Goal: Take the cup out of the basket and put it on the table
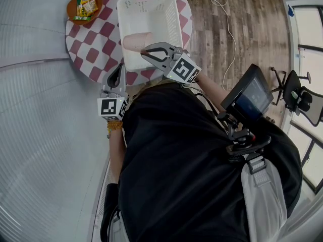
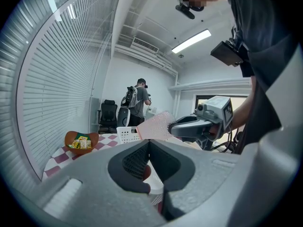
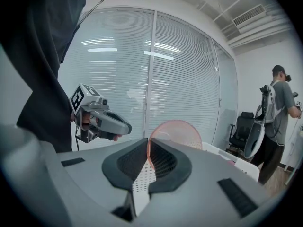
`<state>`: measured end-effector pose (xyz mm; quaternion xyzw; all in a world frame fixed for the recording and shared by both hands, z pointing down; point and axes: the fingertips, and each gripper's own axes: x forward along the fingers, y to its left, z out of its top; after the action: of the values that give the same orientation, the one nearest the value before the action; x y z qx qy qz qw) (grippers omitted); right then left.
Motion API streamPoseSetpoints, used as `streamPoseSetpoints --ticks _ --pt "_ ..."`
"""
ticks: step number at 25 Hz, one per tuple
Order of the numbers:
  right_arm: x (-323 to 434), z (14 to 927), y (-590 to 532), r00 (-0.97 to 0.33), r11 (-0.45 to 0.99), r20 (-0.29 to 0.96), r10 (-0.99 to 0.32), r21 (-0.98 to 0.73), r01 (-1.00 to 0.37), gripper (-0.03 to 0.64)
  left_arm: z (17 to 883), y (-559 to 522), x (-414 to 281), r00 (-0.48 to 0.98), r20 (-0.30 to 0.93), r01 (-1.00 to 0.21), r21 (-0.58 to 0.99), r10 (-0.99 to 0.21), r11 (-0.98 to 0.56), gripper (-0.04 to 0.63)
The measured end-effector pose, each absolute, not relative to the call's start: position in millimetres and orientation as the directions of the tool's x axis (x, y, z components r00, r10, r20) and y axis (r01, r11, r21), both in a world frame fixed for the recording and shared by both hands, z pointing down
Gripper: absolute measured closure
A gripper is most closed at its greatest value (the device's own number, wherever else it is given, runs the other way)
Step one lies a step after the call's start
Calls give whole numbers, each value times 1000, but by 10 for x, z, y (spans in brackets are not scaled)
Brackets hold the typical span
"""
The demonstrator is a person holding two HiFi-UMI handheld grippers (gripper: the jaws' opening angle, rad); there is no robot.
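Observation:
A translucent pink cup [image 1: 135,41] lies on its side in the air over the white basket [image 1: 169,14]. My right gripper [image 1: 147,51] is shut on the cup's rim; in the right gripper view the cup [image 3: 179,131] stands out just past the closed jaws [image 3: 148,144]. In the left gripper view the cup [image 2: 155,126] sticks out of the right gripper [image 2: 174,126] above the basket [image 2: 126,134]. My left gripper [image 1: 118,67] hovers over the table's near edge, left of the cup, shut with nothing in it [image 2: 148,144].
The round table [image 1: 91,54] has a red-and-white checked cloth. An orange bowl of snack packets [image 1: 85,6] sits at its far left. A cable [image 1: 227,19] runs over the wooden floor to the right. A person [image 3: 277,122] and an office chair [image 3: 239,129] stand farther back.

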<state>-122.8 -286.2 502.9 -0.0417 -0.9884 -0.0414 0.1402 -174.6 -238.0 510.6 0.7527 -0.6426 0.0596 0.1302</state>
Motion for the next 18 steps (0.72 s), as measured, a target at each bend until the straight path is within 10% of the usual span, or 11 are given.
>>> streamPoseSetpoints --ticks 18 --pt "-1223 5033 -2862 -957 992 283 70 80 96 592 5116 -2374 -1745 167 261 -983 118 -951 -140 591"
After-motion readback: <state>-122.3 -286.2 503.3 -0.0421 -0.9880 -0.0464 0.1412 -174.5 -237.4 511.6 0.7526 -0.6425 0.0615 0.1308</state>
